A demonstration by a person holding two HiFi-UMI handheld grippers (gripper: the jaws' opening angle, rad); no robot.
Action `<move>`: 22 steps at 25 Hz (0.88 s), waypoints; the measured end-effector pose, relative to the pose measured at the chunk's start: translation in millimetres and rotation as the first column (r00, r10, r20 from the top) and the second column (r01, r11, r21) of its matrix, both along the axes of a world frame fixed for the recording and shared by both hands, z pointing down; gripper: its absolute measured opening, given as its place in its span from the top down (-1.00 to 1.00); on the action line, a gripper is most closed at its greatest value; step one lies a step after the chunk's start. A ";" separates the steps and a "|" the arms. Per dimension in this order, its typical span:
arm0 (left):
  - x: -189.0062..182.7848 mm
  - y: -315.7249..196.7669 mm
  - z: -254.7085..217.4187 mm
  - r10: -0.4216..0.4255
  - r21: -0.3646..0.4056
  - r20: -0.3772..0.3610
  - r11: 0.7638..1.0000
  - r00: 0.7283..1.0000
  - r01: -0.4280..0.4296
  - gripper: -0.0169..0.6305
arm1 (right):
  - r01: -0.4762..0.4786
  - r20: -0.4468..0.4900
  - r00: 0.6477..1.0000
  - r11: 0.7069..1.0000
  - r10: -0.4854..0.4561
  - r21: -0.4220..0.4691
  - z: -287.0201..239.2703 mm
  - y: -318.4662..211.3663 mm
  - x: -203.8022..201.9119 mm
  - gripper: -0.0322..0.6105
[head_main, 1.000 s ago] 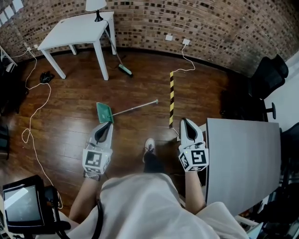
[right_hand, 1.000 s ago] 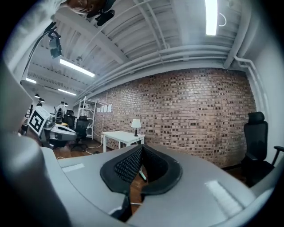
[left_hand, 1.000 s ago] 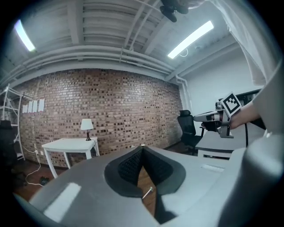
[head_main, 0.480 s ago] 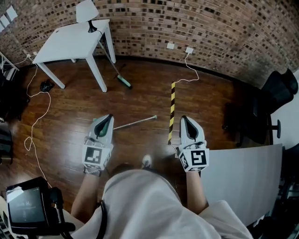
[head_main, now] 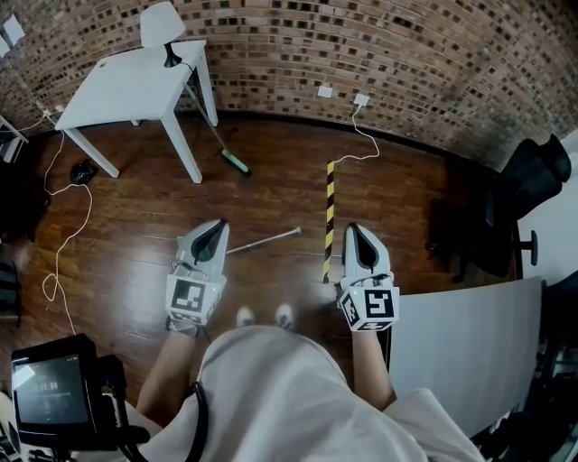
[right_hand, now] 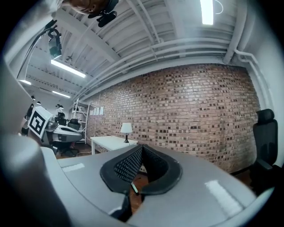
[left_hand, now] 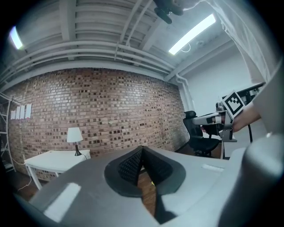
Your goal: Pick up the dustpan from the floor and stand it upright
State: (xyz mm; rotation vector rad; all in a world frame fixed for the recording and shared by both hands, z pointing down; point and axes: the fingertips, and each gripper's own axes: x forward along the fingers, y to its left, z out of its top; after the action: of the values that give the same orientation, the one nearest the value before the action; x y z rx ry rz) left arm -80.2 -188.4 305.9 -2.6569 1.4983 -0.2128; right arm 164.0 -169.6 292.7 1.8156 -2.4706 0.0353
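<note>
The dustpan lies flat on the wooden floor; its thin metal handle [head_main: 265,240] runs up and to the right in the head view. Its green pan is mostly hidden under my left gripper [head_main: 219,224], which is held level above it with its jaws shut and nothing between them. My right gripper [head_main: 353,228] is level too, shut and empty, to the right of the handle's tip. In the left gripper view the ribbed pads [left_hand: 133,165] meet, as do the pads [right_hand: 128,165] in the right gripper view. Neither gripper touches the dustpan.
A green-headed broom [head_main: 237,162] leans on a white table [head_main: 126,86] with a lamp [head_main: 161,23] by the brick wall. Yellow-black tape [head_main: 330,212] marks the floor. A grey tabletop [head_main: 461,334] and black chair [head_main: 533,180] stand right; a white cable [head_main: 63,235] and a screen device [head_main: 50,388] are left.
The person has stepped forward toward the dustpan with both grippers. The green pan, in plain sight ahead of the left gripper earlier, now lies under it. Both grippers stay shut.
</note>
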 end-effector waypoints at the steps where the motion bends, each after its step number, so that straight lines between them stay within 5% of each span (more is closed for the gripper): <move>1: -4.4 -3.7 2.4 0.001 -0.008 -0.004 1.000 1.000 -0.001 0.94 | -0.006 -0.003 1.000 1.000 0.006 -0.009 2.5 -2.0 -3.5 0.86; 13: -16.8 -29.0 13.2 0.108 0.000 -0.052 0.994 0.993 -0.109 0.88 | -0.024 -0.052 0.998 1.000 0.024 -0.013 13.9 -18.1 -28.6 0.68; 22: 13.1 -103.1 92.7 0.175 -0.097 -0.015 0.980 0.984 -0.176 0.86 | -0.044 -0.076 0.996 0.995 0.037 -0.095 104.6 -86.7 -2.3 0.68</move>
State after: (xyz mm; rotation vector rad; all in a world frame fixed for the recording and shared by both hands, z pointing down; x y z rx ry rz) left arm -67.1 -291.5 398.6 -2.8497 1.2761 -0.2716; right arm 161.7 -256.3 397.3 1.7939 -2.3394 0.0861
